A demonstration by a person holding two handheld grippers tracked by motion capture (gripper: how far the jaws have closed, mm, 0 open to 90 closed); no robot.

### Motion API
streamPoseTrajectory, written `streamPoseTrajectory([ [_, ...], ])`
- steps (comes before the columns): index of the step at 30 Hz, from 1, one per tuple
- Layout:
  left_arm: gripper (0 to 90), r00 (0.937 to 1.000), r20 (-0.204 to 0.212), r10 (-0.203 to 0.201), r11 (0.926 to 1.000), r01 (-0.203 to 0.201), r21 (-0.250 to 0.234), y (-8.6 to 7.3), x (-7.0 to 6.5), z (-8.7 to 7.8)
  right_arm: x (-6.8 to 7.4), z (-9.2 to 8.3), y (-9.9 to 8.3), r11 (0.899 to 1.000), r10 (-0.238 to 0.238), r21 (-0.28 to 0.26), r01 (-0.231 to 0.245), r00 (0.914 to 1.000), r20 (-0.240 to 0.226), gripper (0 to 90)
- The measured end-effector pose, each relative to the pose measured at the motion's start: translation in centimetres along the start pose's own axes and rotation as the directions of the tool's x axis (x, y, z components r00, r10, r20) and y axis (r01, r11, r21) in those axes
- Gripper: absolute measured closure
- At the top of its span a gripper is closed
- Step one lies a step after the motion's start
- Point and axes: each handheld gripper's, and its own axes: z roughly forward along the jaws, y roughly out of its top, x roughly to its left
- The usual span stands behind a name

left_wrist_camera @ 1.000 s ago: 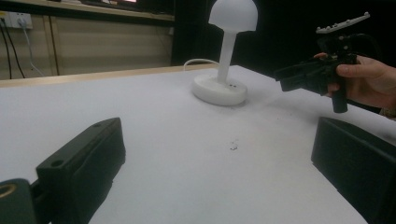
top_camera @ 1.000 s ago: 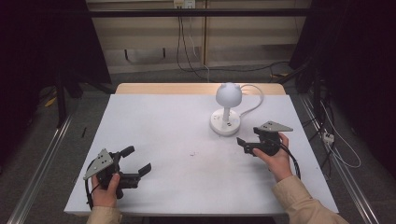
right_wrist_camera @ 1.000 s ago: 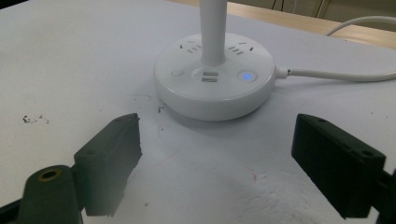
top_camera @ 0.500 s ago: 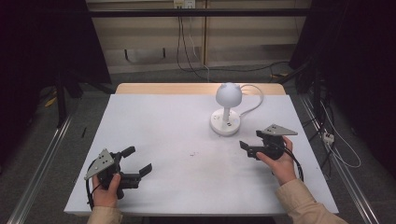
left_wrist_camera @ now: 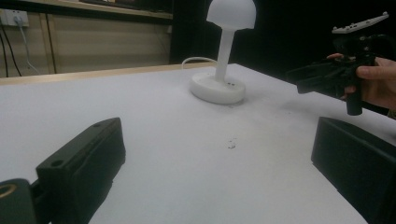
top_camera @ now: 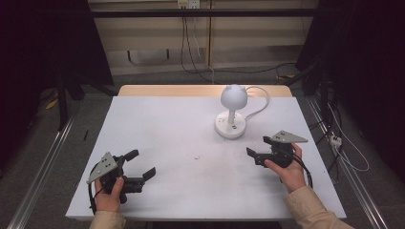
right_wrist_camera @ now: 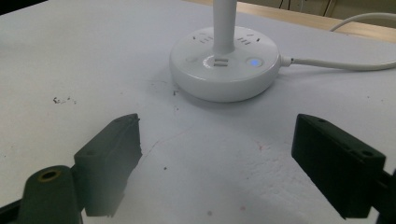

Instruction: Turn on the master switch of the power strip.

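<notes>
The lamp [top_camera: 231, 112] stands up straight at the upper middle of the table [top_camera: 157, 124]. The right gripper [top_camera: 255, 156] is near it, just below and right, jaws wide apart and empty. The left gripper [top_camera: 141, 163] waits far off at lower left, spread wide too.

A white lamp [top_camera: 232, 112] with a round base and domed shade is set upright on the table's far right. A blue light [right_wrist_camera: 254, 62] is lit on its base, from which a white cord [top_camera: 260, 102] trails away.
</notes>
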Motion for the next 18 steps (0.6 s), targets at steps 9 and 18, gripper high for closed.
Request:
streamPoseTrajectory([
  [9, 2.5, 1.0, 0.001, -0.001, 1.0, 0.001, 0.002, 0.0, 0.0, 0.1, 0.1, -0.7, -0.4, 1.0, -0.008, -0.004, 0.008, 1.0, -0.004, 15.6],
  [18, 2.5, 1.0, 0.0, 0.0, 1.0, 0.0, 0.0, 0.0, 0.0, 0.0, 0.1, -1.5, -1.0, 1.0, -0.011, -0.013, 0.011, 0.9999, -0.007, 15.7],
])
